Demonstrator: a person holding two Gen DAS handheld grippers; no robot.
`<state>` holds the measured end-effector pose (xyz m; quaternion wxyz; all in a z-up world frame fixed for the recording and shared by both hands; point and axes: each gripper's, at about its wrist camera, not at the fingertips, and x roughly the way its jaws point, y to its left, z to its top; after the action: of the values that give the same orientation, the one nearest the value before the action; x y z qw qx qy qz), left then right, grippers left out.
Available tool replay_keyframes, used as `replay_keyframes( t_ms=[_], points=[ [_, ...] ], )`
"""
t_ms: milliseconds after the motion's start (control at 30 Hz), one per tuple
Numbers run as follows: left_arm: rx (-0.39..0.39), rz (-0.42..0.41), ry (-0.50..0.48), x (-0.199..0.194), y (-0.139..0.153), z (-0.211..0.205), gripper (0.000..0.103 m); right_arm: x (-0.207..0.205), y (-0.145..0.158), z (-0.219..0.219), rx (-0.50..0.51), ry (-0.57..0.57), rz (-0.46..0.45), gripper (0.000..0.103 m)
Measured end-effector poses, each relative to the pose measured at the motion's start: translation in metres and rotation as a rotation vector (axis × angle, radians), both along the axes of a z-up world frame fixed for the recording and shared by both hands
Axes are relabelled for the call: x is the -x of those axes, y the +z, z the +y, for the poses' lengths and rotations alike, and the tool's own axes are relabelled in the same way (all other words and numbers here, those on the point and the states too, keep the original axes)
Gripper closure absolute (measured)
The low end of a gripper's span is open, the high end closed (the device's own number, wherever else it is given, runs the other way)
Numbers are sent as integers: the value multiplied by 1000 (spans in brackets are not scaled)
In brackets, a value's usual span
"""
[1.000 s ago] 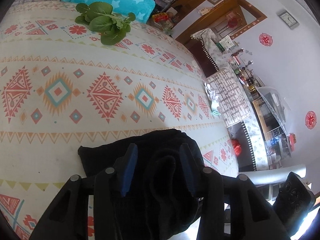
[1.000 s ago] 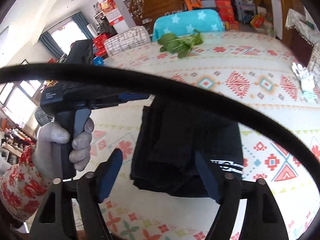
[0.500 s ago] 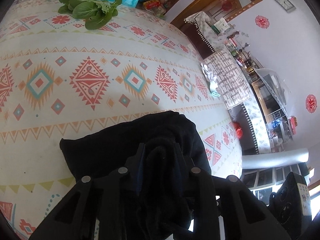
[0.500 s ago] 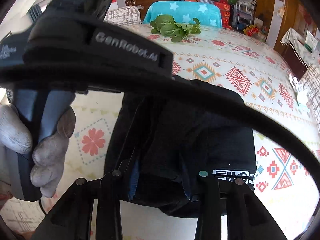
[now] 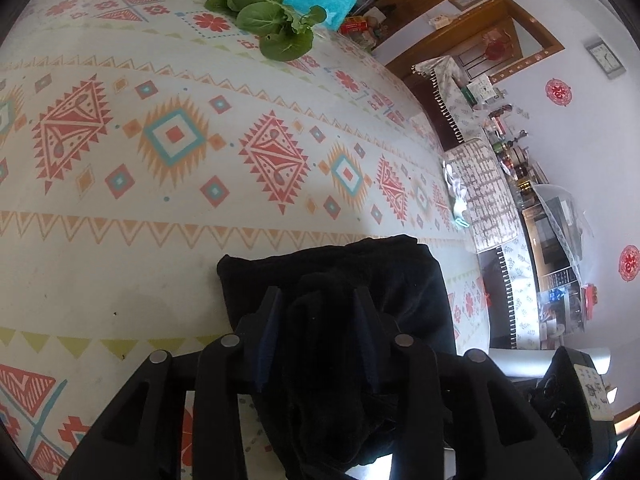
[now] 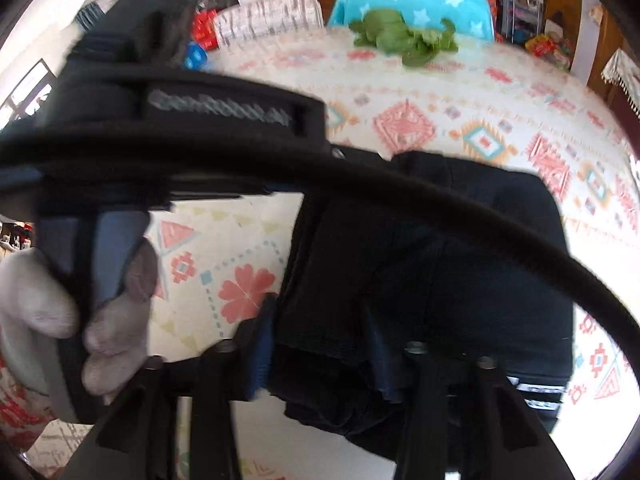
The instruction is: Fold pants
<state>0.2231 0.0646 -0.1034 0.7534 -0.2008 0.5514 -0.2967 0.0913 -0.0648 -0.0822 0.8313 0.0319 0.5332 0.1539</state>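
Most folding appears done: we see the black pants (image 5: 340, 280) as a compact bundle at the near edge of the patterned tablecloth (image 5: 120, 240). Left gripper (image 5: 316, 320) and right gripper (image 6: 320, 332) have just been opening, partly parted, fabric bunched between both; final release and flattening remain.

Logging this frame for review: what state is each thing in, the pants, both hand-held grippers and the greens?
pants: folded into a compact bundle, lying on the table near its edge.
left hand-held gripper: jaws just been opening, pads against a fabric ridge.
right hand-held gripper: jaws just been opening, wider, fabric between, apparently loose.
leafy greens: lying loose at the table's far side.
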Motion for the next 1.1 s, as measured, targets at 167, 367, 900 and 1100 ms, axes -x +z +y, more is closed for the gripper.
replay_keyframes(
  t_ms=[167, 367, 900, 1100],
  points=[
    [-43, -55, 65, 5, 19, 16, 64, 33, 35, -10, -1, 89, -86, 32],
    [-147, -165, 67, 18, 47, 1, 63, 57, 53, -63, 52, -62, -141, 31],
    [-561, -289, -1, 36, 16, -46, 51, 10, -4, -89, 106, -274, -31, 27],
    [-514, -263, 38, 39, 18, -28, 47, 13, -8, -54, 208, -170, -57, 13]
  ],
)
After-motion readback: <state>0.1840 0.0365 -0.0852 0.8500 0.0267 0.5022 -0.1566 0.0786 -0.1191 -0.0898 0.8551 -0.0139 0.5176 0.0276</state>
